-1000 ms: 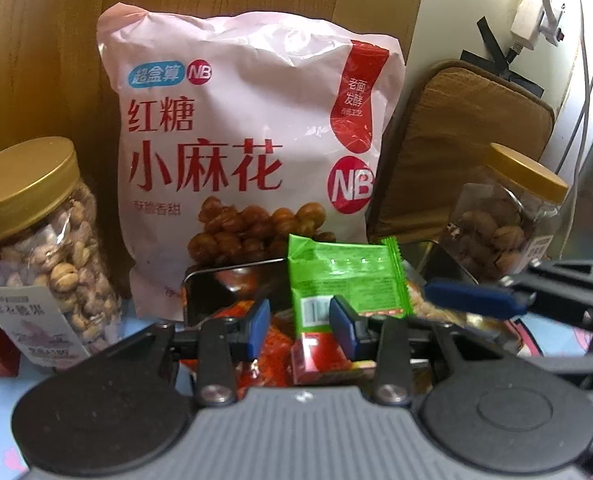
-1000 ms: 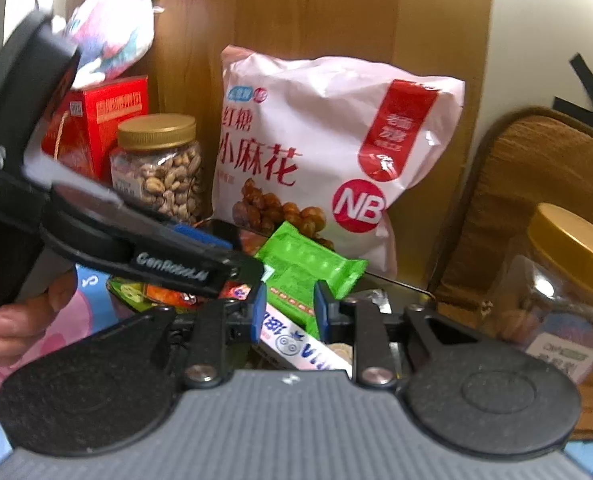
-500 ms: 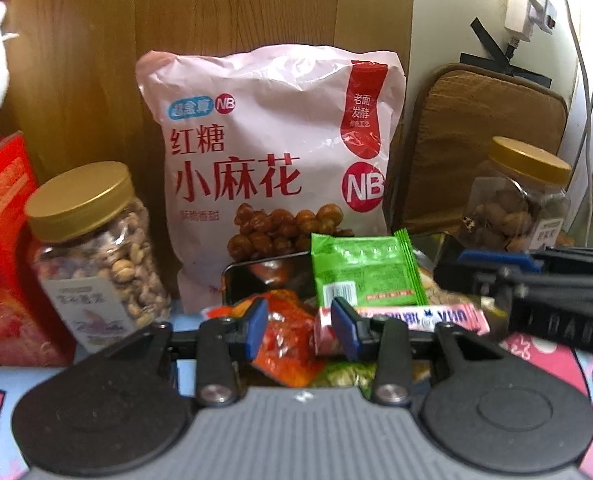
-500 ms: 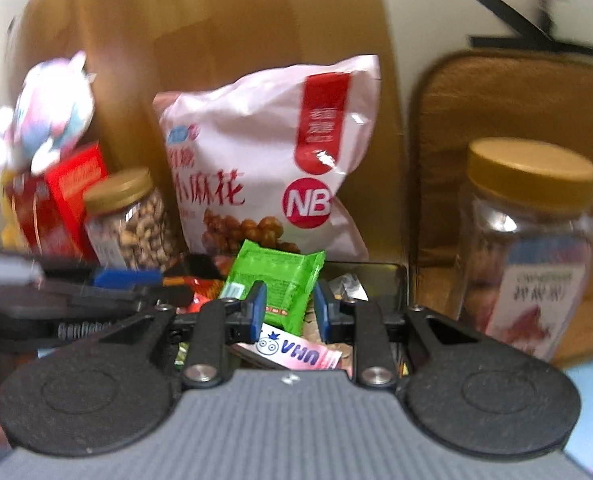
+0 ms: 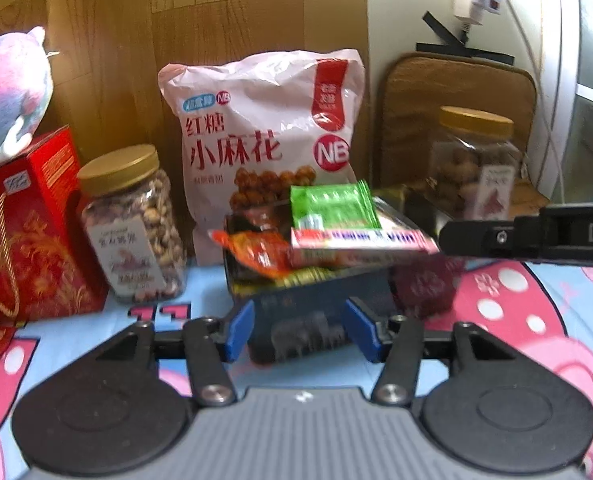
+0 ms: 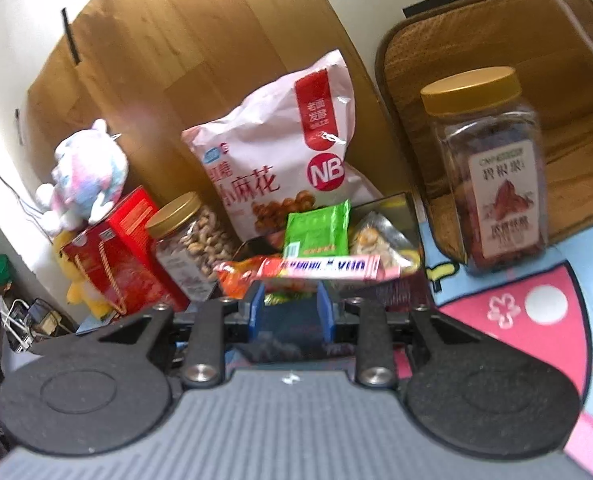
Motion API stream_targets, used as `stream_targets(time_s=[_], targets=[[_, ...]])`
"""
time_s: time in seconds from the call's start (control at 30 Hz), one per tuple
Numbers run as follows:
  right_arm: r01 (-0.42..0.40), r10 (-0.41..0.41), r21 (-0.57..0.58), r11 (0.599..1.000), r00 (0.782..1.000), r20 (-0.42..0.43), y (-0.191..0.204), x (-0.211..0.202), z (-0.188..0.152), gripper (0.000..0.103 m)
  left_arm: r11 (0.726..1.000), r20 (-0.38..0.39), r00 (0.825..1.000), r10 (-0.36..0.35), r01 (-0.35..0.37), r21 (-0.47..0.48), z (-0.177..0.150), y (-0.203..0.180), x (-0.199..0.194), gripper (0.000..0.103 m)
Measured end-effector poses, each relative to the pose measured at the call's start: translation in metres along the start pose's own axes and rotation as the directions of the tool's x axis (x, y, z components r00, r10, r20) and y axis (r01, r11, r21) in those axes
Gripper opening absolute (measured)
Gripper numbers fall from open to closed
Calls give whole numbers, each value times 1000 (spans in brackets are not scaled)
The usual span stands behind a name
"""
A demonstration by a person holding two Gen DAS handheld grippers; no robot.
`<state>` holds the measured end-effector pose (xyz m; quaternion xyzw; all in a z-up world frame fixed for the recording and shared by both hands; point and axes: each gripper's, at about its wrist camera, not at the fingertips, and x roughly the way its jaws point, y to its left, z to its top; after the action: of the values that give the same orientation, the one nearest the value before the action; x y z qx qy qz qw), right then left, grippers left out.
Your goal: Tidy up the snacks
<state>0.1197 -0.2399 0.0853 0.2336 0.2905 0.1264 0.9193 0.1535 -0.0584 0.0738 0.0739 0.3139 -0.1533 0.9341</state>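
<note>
A dark tin box [image 5: 316,312] [image 6: 392,208] stands on the mat, filled with small snacks: a green packet [image 5: 332,206] [image 6: 318,232], a pink candy bar [image 5: 360,242] [image 6: 328,268] and an orange packet [image 5: 256,252] [image 6: 236,276]. Behind it leans a big pink snack bag [image 5: 264,140] [image 6: 280,160]. A nut jar [image 5: 132,228] [image 6: 188,236] stands left of the tin, another jar [image 5: 474,160] [image 6: 492,172] right. My left gripper [image 5: 300,330] is open and empty, in front of the tin. My right gripper [image 6: 290,310] is open and empty, near the tin's front; it shows in the left wrist view [image 5: 536,234].
A red gift box [image 5: 28,232] [image 6: 120,248] with a plush toy [image 5: 4,92] [image 6: 84,176] on it stands far left. A brown cushion [image 5: 456,120] [image 6: 496,40] and a wooden board [image 5: 176,40] lean on the wall. The mat [image 5: 516,320] is pink and blue.
Both grippers have drawn back from the tin, so the whole tin and the mat show. The candy bar lies across the tin's snacks.
</note>
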Motion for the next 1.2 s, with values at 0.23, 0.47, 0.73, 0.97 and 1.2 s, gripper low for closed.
stream_targets(time_s=[0.23,0.47,0.73,0.97,1.2], targets=[[-25,23,22,999,993,117,15,-49,-25,48,1000,-11,1000,-4,4,-11,-28,-16,-31,61],[19,-27,33,999,965,259,21,-96,-55,70,1000,21,1000,22,-22,-8,-49,-28,-60,103],[24,-37,52,998,962,272,20,-113,-75,82,998,-42,997,60,-61,-19,-67,-36,-73,103],[-11,-3,49,999,960,279,27,-120,-80,84,992,-25,992,126,-125,31,-81,-44,-85,103],[-22,17,16,1000,956,293,36,-125,-82,87,991,-14,991,132,-132,14,-83,-41,-94,103]])
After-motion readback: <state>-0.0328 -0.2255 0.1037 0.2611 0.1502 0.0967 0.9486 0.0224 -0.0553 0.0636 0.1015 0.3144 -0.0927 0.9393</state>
